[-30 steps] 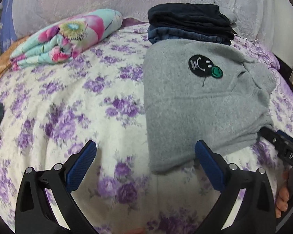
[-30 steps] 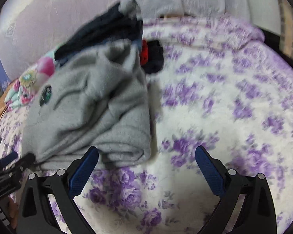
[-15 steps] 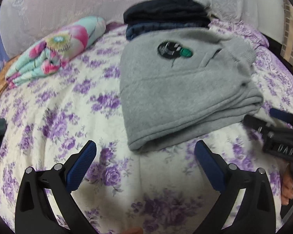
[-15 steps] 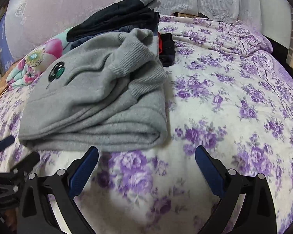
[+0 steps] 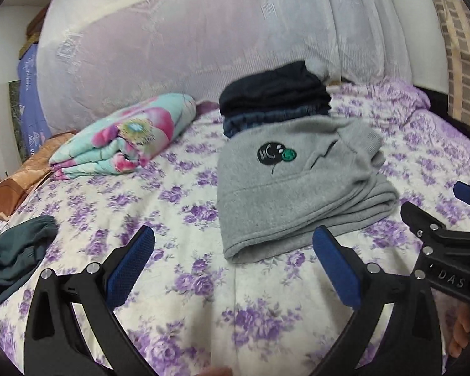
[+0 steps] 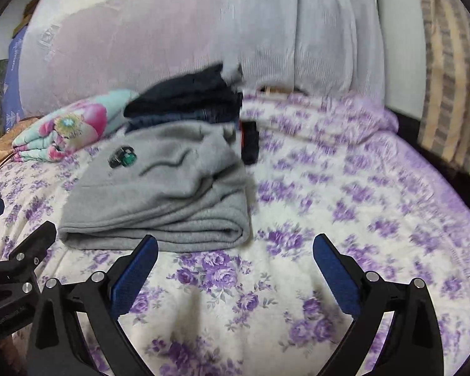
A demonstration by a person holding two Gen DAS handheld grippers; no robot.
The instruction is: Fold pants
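The grey fleece pants (image 5: 297,185) with a black and green smiley patch lie folded in a thick stack on the floral bed; they also show in the right wrist view (image 6: 166,194). My left gripper (image 5: 235,247) is open and empty, held above the bed just in front of the stack's near edge. My right gripper (image 6: 235,250) is open and empty, in front of the stack's right end. Neither touches the pants. The right gripper's black frame (image 5: 445,250) shows at the right of the left wrist view.
A pile of dark folded clothes (image 5: 275,97) sits behind the grey pants. A folded floral blanket (image 5: 125,138) lies at back left. A dark teal garment (image 5: 12,260) lies at the left. A large pale pillow (image 5: 203,37) lines the headboard. A red and black item (image 6: 249,141) lies behind the stack.
Both grippers have drawn back and risen away from the grey pants, which now sit farther off. The folded stack has not moved.
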